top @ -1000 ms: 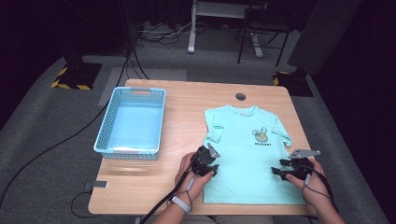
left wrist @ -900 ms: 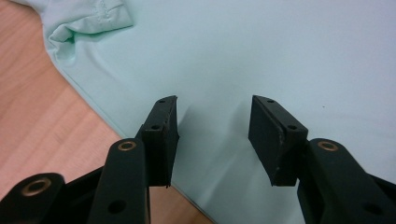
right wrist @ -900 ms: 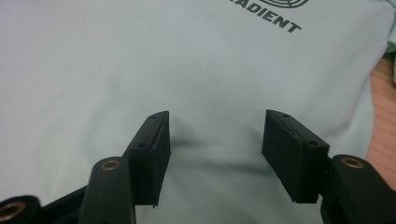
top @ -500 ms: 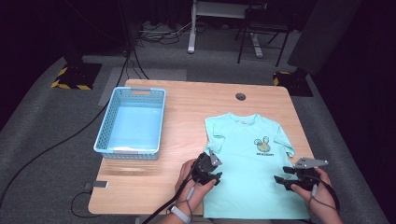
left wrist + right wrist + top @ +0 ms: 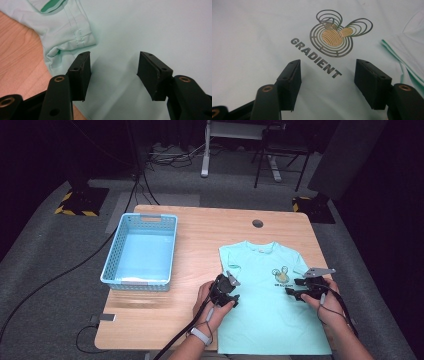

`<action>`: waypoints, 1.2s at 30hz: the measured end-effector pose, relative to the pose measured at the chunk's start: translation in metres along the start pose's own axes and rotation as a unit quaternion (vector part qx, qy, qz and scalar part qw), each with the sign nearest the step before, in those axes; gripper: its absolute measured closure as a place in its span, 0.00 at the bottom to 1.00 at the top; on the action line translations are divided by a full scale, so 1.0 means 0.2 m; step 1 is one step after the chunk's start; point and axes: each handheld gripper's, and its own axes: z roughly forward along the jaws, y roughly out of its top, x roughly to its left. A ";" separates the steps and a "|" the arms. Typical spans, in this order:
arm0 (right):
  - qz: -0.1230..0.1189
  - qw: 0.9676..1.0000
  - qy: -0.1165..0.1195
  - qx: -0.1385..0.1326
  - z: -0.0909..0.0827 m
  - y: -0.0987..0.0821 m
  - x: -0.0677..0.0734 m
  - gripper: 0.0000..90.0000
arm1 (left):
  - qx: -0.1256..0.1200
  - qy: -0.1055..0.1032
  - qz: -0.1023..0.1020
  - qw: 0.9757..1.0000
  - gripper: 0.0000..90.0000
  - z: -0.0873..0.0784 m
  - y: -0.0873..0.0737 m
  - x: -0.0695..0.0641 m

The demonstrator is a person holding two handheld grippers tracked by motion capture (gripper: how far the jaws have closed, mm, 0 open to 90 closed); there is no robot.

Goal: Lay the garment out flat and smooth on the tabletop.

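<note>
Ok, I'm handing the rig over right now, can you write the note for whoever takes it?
Left gripper: jaws have just been opening, nothing between them, above the t-shirt near its sleeve.
Right gripper: open, empty, beside the printed logo.
T-shirt lies flat, face up, its hem at the table's near edge. Blue basket is empty.
Done: shirt spread out. Left: probably folding it and binning it.
</note>
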 end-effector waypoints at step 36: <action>0.014 0.997 -0.007 -0.071 -0.11 -0.23 0.14 0.43 | -0.039 0.047 0.008 0.998 0.56 -0.04 0.19 0.16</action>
